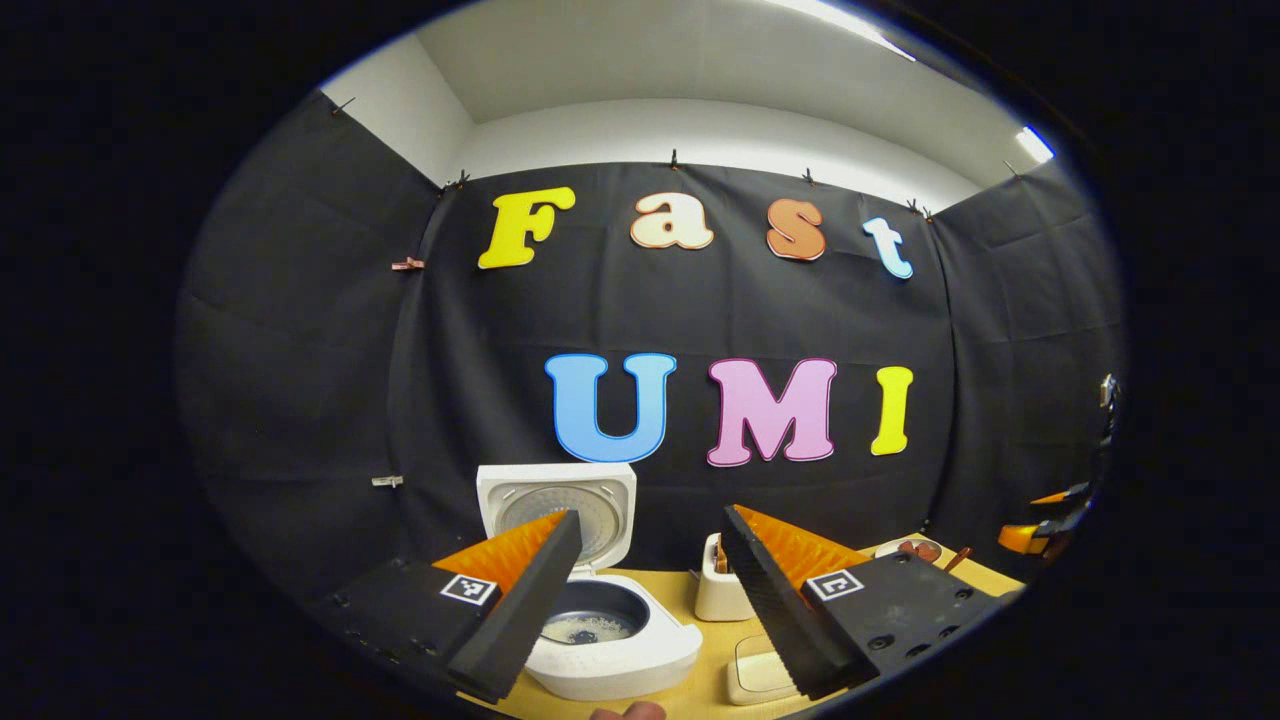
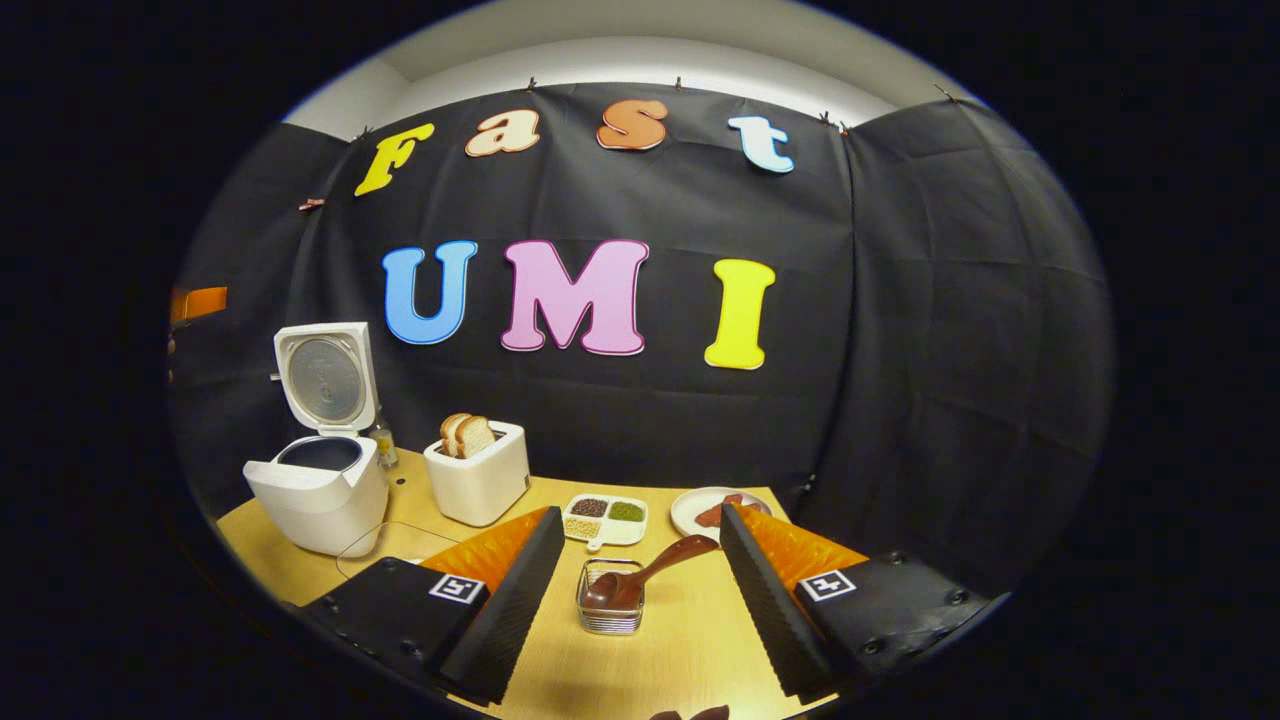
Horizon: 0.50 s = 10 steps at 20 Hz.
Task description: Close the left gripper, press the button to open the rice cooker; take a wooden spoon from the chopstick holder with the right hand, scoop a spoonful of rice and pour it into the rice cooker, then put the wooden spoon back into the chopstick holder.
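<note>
The rice cooker (image 2: 318, 490) stood at the left rear of the table (image 2: 680, 640) with its white, rounded body open and its hinged lid (image 2: 325, 378) upright, exposing a ribbed metal inner plate. In the left gripper view, the dark inner pot (image 1: 592, 612) held a small patch of pale grains at the bottom. The wooden spoon (image 2: 645, 575), smooth and dark brown, rested bowl-down in the chopstick holder (image 2: 610, 598), a small square clear container, with its handle leaning to the right. Both the left gripper (image 1: 650, 590) and the right gripper (image 2: 640, 590) had their jaws spread wide, holding nothing. A white toaster (image 2: 480, 470) carried two bread slices. A compartmented white dish (image 2: 606, 520) held dark and green grains. The table was light wood-grain laminate; black cloth lined the booth walls.
</note>
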Each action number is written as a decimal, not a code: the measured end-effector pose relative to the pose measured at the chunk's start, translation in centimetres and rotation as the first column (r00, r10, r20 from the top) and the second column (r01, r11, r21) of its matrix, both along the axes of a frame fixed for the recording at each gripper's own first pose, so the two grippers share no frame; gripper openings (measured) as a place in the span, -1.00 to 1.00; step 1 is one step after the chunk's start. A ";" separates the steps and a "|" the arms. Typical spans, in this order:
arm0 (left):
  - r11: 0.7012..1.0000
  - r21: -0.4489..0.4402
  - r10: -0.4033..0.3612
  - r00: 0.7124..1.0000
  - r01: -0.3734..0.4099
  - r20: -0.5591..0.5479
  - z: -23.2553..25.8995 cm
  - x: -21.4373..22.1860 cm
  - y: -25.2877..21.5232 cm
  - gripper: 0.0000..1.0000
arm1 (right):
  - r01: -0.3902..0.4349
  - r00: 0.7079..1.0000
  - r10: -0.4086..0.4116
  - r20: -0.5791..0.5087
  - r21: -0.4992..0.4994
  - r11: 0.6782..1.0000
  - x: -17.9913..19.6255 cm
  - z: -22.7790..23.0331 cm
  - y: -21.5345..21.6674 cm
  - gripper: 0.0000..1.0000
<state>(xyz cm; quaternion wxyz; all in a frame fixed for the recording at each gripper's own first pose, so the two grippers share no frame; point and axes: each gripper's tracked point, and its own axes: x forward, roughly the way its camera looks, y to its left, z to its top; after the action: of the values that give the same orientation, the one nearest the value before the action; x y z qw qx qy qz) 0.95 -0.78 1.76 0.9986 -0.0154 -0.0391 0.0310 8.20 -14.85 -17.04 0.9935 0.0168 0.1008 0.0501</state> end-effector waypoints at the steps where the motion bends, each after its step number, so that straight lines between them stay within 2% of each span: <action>1: 1.000 -0.002 0.004 1.000 -0.004 0.000 -0.3 -0.2 -0.4 0.94 | 0.000 1.000 0.001 -0.019 0.005 1.000 0.9 -1.2 -0.4 0.96; 4: 0.999 0.024 0.035 0.999 -0.034 -0.021 -1.1 -1.0 -1.3 0.94 | -0.020 0.995 0.022 -0.093 0.021 1.000 3.2 -5.4 -0.8 0.96; 6: 0.998 0.037 0.060 0.997 -0.058 -0.046 -1.4 -1.4 -1.8 0.94 | -0.044 0.985 0.054 -0.162 0.066 0.997 4.8 -8.6 -0.7 0.96; 8: 0.996 0.041 0.086 0.995 -0.084 -0.053 -1.5 -1.7 -2.4 0.94 | -0.037 0.974 0.061 -0.220 0.114 0.993 6.4 -11.3 -1.1 0.97; 10: 0.994 0.049 0.105 0.993 -0.102 -0.059 -1.6 -2.0 -3.0 0.94 | -0.031 0.963 0.062 -0.262 0.119 0.992 8.0 -13.9 -1.4 0.96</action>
<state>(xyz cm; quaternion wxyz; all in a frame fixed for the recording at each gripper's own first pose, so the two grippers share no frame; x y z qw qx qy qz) -1.10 -3.78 0.15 0.9965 0.0107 -0.0098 0.0822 16.21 -16.25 -30.98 0.9671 0.0777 0.2300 0.0765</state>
